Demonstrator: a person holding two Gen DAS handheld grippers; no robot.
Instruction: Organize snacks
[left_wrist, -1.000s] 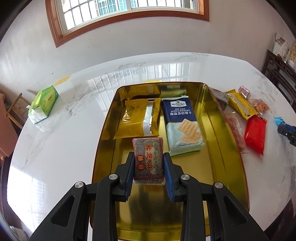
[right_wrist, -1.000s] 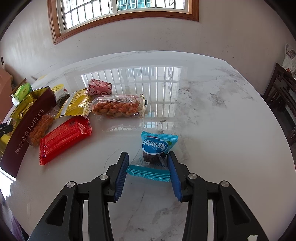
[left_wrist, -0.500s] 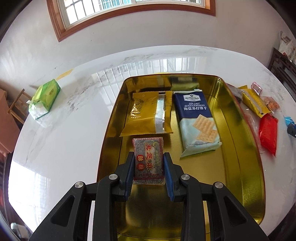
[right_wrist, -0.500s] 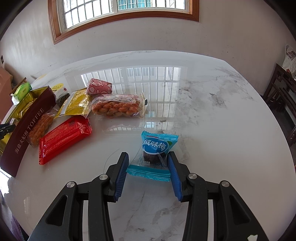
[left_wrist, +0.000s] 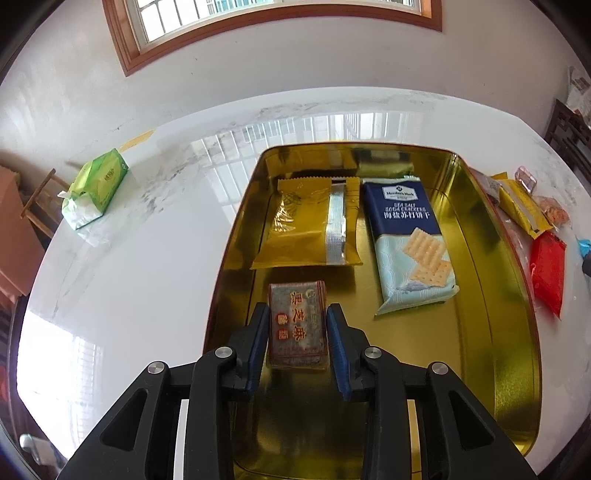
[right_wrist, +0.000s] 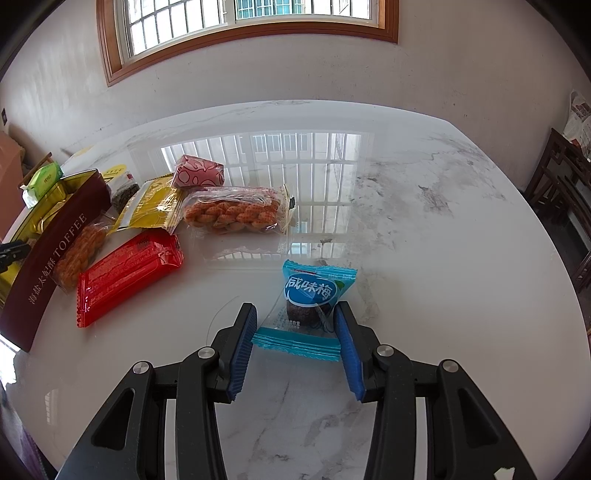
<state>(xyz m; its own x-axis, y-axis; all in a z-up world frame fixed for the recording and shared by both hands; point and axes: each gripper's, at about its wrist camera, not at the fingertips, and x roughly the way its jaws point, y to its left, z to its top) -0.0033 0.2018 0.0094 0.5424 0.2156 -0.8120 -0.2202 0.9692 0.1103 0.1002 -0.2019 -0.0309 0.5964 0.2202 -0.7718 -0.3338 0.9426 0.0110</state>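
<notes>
A grey sesame packet (left_wrist: 298, 325) with red characters lies on the floor of the gold tin tray (left_wrist: 424, 369), below a yellow packet (left_wrist: 295, 232) and beside a blue soda cracker pack (left_wrist: 410, 243). My left gripper (left_wrist: 296, 310) straddles the sesame packet; its jaws are opening and a thin gap shows at the left pad. In the right wrist view my right gripper (right_wrist: 295, 308) is shut on a blue plum candy packet (right_wrist: 314, 291) low over the marble table, with the packet's bottom seal spanning from pad to pad.
Loose snacks lie left of the right gripper: a red packet (right_wrist: 125, 273), a bag of twisted biscuits (right_wrist: 232, 214), a pink packet (right_wrist: 197, 173), a yellow packet (right_wrist: 153, 205). The tin's maroon wall (right_wrist: 55, 258) stands at far left. A green tissue pack (left_wrist: 98, 184) sits left of the tray.
The left gripper's pads have come slightly off the sesame packet, which now rests on the tray floor. The right gripper and its plum packet have not moved.
</notes>
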